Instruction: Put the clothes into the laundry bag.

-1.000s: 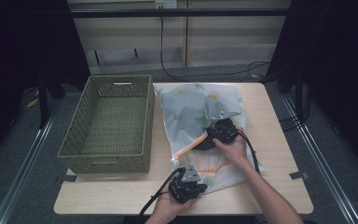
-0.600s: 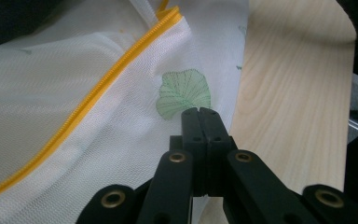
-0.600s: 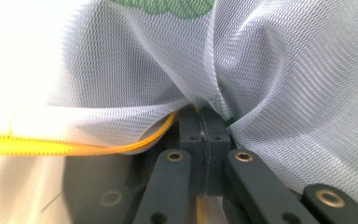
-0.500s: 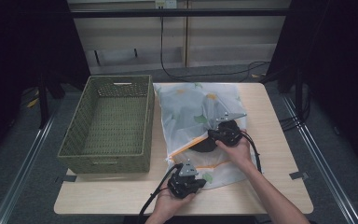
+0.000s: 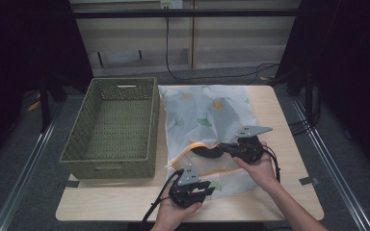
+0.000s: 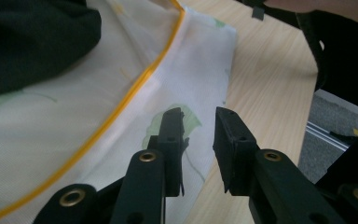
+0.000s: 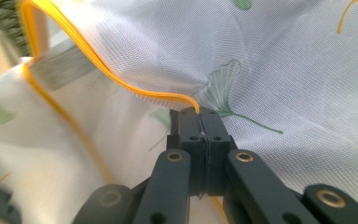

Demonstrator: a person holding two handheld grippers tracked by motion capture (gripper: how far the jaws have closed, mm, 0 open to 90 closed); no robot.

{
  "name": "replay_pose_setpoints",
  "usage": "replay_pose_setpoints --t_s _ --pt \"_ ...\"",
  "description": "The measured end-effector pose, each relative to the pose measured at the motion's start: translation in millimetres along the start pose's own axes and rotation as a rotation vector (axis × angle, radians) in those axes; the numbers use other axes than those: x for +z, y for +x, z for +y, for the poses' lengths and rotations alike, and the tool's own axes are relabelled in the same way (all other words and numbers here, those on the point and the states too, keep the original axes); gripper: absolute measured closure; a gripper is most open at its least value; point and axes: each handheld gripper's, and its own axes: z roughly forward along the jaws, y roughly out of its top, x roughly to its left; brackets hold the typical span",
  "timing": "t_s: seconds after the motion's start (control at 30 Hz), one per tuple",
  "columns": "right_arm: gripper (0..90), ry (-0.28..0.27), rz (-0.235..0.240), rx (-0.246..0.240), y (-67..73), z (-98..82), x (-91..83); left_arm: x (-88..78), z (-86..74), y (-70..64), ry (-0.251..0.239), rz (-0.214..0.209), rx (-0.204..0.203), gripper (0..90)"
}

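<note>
A: Mesh laundry bag [image 5: 207, 115], white with leaf print and orange-trimmed opening [image 5: 195, 145], flat on the surface [image 5: 289, 202], just right of the woven green basket [image 5: 113, 125]. Near end of bag close to the front edge.

B: Right tool [image 5: 226, 147]?

A: Clamped tight on the upper orange edge of the bag mouth; in the right gripper view [image 7: 200, 122] pads pressed together with trim and mesh pinched between. Upper layer lifted, mouth gaping.

B: Contents?

A: Dark garment [image 5: 208, 152] inside the opening, black fabric also at top left of the left gripper view [image 6: 32, 42] (kind of garment not legible).

B: Left tool [image 5: 207, 188]?

A: Jaws just been opening, now narrowly parted, nothing between them. In the left gripper view [image 6: 198, 135] one jaw over the lower bag layer, the other over bare wood beside the bag's edge. Not gripping.

B: Basket?

A: Nothing visible inside, untouched by either tool.
</note>
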Motion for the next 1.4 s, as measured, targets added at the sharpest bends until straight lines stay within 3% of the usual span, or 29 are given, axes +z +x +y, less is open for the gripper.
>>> replay_pose_setpoints --t_s 0.03,0.17,0.27,0.33,0.57,0.63,0.7,0.83,0.93,0.97,1.03,1.1,1.17,1.2,1.33,1.37,1.4 --pt "89.4 0.002 0.006 -0.004 0.3 -4.5 -7.5 -3.9 0.6 1.2 0.003 0.033 0.015 72.5" --pt "89.4 0.029 0.012 -0.005 -0.3 -16.2 -13.9 -7.8 -2.3 10.5 0.002 0.050 -0.004 72.6" --pt "88.8 0.098 0.020 -0.012 -2.2 -34.0 -10.8 -15.4 -1.4 14.9 -0.019 0.059 -0.013 72.9" --pt "88.8 0.114 0.028 -0.010 -2.8 -37.0 -8.9 -21.3 2.0 17.3 -0.048 0.064 0.002 71.9" --pt "86.1 0.197 0.056 -0.033 -0.1 -46.5 0.7 -37.3 4.4 40.6 -0.096 0.135 -0.047 70.1" --pt "85.4 0.227 0.054 -0.036 -0.4 -51.0 1.4 -36.4 -1.9 52.5 -0.069 0.187 -0.061 67.1" --pt "85.5 0.230 0.050 -0.031 -0.8 -53.0 1.1 -34.4 -4.4 54.3 -0.059 0.204 -0.056 65.7" --pt "81.3 0.186 0.040 -0.004 -6.3 -52.1 -9.3 -24.5 -19.1 60.7 0.003 0.244 -0.075 63.2" --pt "80.2 0.145 0.025 0.014 -10.4 -52.1 -20.9 -23.6 -23.9 63.8 0.019 0.259 -0.091 64.4" --pt "80.6 0.139 0.010 0.021 -13.0 -52.9 -24.4 -23.8 -26.7 65.2 0.042 0.289 -0.091 64.5" --pt "81.1 0.132 -0.004 0.035 -16.3 -54.2 -27.2 -23.4 -28.1 65.9 0.039 0.287 -0.095 65.7" --pt "81.8 0.135 -0.030 0.050 -25.7 -58.0 -30.0 -24.5 -29.0 67.8 0.070 0.306 -0.082 66.2" --pt "83.4 0.159 -0.076 0.096 -38.5 -65.8 -31.9 -24.6 -30.4 68.7 0.058 0.297 -0.102 67.8" --pt "83.8 0.160 -0.106 0.095 -41.2 -68.2 -32.1 -24.7 -31.2 69.6 0.086 0.312 -0.092 68.0" --pt "84.0 0.180 -0.128 0.115 -49.0 -74.0 -33.7 -22.3 -33.8 72.2 0.110 0.308 -0.099 67.7" --pt "84.0 0.191 -0.134 0.123 -50.8 -75.8 -33.3 -21.0 -34.3 72.7 0.101 0.293 -0.124 67.4" --pt "82.7 0.209 -0.150 0.135 -54.6 -80.3 -31.6 -21.7 -33.7 74.0 0.119 0.286 -0.120 64.4"
